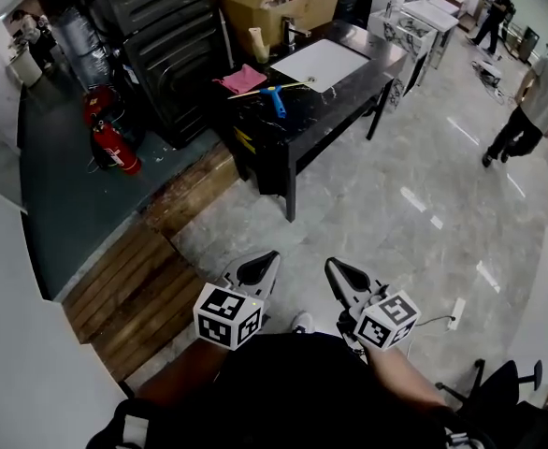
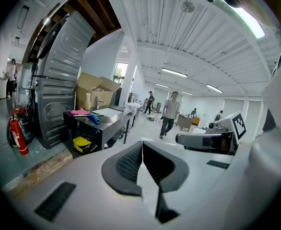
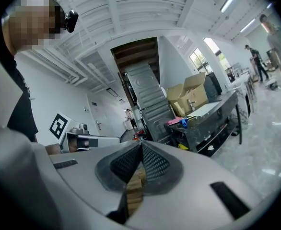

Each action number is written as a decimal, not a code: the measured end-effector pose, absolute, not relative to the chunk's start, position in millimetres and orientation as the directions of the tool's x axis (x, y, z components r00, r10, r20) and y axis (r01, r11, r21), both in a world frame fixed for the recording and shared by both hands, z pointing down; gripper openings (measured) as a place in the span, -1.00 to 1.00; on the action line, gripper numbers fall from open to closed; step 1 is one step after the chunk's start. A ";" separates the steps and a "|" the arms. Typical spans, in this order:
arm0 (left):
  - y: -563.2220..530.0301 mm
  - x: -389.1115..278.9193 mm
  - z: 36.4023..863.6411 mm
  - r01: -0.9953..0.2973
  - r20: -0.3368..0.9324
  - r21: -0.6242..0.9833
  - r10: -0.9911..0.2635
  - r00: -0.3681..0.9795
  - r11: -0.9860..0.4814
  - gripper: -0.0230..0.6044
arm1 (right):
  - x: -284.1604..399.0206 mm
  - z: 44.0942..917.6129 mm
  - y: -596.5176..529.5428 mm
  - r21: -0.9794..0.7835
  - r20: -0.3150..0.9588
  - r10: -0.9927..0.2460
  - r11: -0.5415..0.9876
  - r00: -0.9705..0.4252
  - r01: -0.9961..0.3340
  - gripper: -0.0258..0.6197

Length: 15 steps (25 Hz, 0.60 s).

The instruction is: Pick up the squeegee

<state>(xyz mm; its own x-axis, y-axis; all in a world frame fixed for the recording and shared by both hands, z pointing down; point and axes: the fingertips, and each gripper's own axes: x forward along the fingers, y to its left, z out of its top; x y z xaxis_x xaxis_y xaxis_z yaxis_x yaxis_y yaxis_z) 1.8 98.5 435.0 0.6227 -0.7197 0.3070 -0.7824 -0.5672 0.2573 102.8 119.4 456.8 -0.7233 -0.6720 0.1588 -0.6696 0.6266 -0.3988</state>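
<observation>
Table (image 1: 347, 95), dark-topped, stood upper centre of the frame. At bottom centre, well apart from it, the left hand-held gripper (image 1: 259, 270) and right hand-held gripper (image 1: 345, 278) were fully closed, holding nothing. On the table's left end lay a pink cloth (image 1: 244, 79) and, just beside it, the blue-handled squeegee (image 1: 277, 102).

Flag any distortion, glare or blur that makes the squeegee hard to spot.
Head view: bent edges, glare streaks on the glossy floor, squeegee small but sharp. Left gripper view: heavy fisheye, dark round border, bright ceiling strips, squeegee tiny. Right gripper view: same fisheye, blown-out window, squeegee tiny.
</observation>
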 end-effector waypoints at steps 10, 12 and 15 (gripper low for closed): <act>76.5 35.3 441.0 -0.796 0.329 0.238 -0.725 0.605 -0.556 -0.87 | 131.0 463.8 89.7 -0.427 0.149 -0.659 0.630 -0.737 -0.649 -0.89; 71.6 34.6 440.4 -0.803 0.330 0.239 -0.732 0.596 -0.546 -0.87 | 132.5 464.9 87.3 -0.429 0.150 -0.655 0.631 -0.740 -0.646 -0.89; 66.1 33.9 441.7 -0.810 0.333 0.242 -0.738 0.586 -0.534 -0.87 | 134.0 468.4 83.1 -0.439 0.153 -0.650 0.630 -0.744 -0.641 -0.89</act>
<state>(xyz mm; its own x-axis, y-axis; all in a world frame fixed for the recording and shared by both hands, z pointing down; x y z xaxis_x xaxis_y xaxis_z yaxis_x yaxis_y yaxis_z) 33.9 66.1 441.7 0.5861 -0.7385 0.3334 -0.8103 -0.5338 0.2420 134.0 83.1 468.4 -0.7441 -0.6503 0.1532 -0.6409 0.6300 -0.4387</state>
